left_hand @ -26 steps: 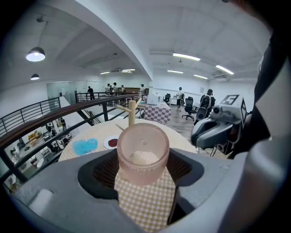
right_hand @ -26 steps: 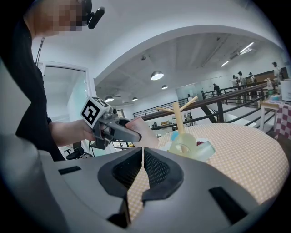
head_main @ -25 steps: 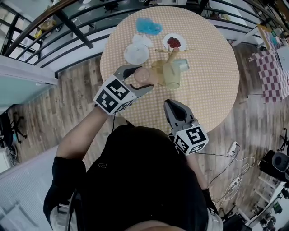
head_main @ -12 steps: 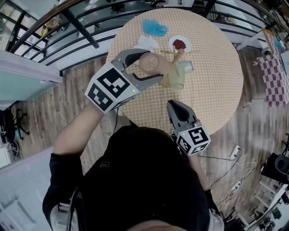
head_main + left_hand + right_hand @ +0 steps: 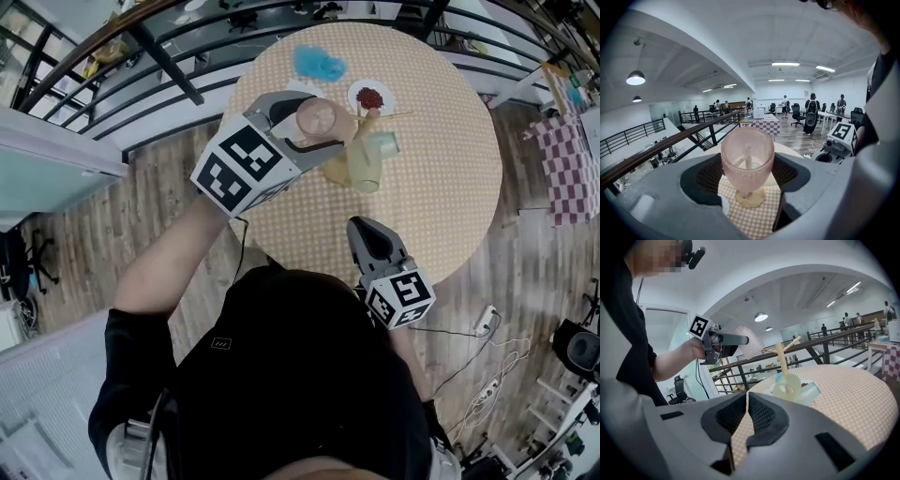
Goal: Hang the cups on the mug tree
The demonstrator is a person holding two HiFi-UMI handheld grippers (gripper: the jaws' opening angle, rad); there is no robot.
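Left gripper (image 5: pixel 747 171) jaws are clamped on a pink cup (image 5: pixel 747 157), held in the air just beside the mug tree (image 5: pixel 779 355) on the round table (image 5: pixel 441 178). Right gripper (image 5: pixel 746 404) jaws are together, empty, over the table's near edge.

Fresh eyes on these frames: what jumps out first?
The pink cup stands out first, clamped in the left claw and held up over the round checked table, right beside the wooden mug tree. Two pale cups sit low at that tree's trunk. The right claw is shut and empty, near the table's near edge.
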